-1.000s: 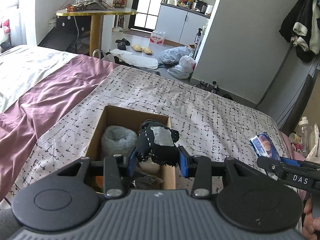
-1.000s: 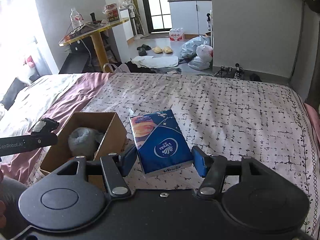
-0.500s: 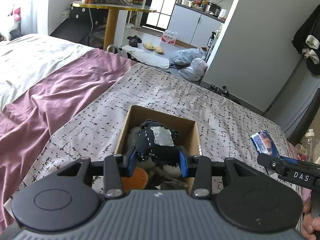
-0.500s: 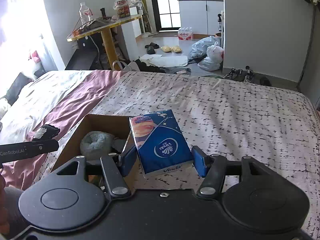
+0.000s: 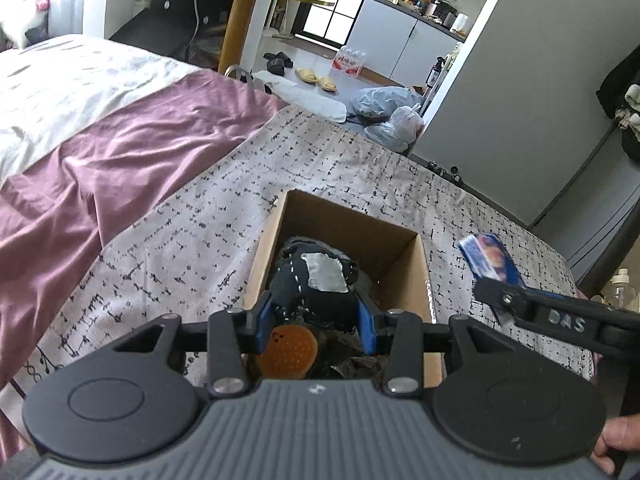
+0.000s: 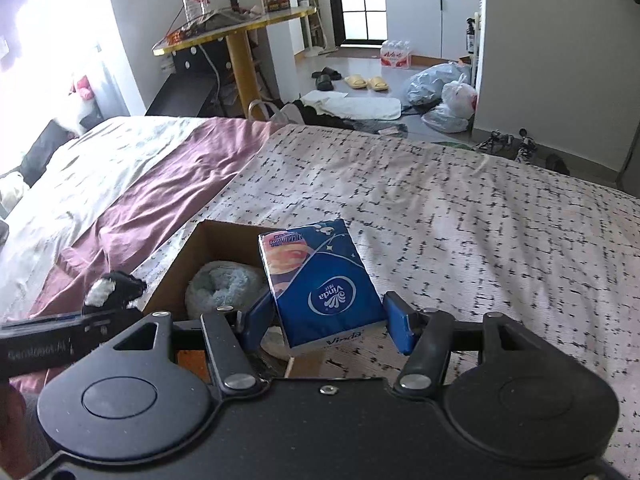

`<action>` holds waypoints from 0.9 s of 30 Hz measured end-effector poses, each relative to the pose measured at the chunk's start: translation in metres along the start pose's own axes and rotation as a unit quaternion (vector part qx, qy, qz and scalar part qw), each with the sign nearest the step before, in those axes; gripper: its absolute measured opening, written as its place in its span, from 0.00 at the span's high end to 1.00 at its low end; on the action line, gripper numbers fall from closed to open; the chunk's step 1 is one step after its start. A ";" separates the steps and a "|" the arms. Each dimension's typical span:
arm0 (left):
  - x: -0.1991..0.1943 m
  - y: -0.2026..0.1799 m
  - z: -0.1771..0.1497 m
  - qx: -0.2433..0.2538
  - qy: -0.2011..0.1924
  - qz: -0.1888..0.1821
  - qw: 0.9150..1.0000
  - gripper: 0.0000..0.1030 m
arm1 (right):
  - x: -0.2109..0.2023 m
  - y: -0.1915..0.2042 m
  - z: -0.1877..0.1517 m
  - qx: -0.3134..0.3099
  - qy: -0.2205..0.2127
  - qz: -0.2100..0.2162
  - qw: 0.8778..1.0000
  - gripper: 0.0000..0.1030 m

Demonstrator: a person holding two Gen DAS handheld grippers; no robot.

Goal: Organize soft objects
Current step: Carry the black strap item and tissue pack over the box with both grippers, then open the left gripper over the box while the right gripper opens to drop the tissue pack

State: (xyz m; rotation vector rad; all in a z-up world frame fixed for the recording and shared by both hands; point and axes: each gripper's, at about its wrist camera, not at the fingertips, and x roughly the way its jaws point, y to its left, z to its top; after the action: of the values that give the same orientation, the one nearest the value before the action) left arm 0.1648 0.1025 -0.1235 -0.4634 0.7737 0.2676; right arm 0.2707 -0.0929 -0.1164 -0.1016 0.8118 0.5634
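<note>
My left gripper [image 5: 316, 320] is shut on a black cloth glove with a grey patch [image 5: 316, 280] and holds it over the open cardboard box [image 5: 400, 276] on the bed. An orange round thing [image 5: 288, 354] lies in the box below it. My right gripper [image 6: 326, 326] is shut on a blue Vinda tissue pack [image 6: 320, 284], held above the box's right edge [image 6: 304, 362]. A grey-blue fluffy ball [image 6: 224, 286] lies inside the box. The glove [image 6: 112, 290] and the tissue pack [image 5: 488, 256] each show in the other wrist view.
The box sits on a white bedspread with black marks [image 6: 460, 216]. A purple sheet [image 5: 100, 160] lies to the left. Beyond the bed are a yellow round table [image 6: 236, 36], slippers [image 6: 366, 82] and plastic bags [image 6: 444, 92] on the floor.
Both grippers have moved left toward the box. The glove now hangs over the box's middle, and the tissue pack has come over its right edge.
</note>
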 end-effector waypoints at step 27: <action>0.036 -0.001 0.002 0.004 0.034 -0.002 0.999 0.60 | 0.036 0.006 0.000 0.021 0.024 -0.010 0.999 0.31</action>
State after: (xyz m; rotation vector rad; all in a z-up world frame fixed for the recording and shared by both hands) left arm 0.1913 0.1049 -0.1474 -0.4691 0.8388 0.2463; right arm 0.2878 -0.0724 -0.1414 -0.0854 0.8682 0.5271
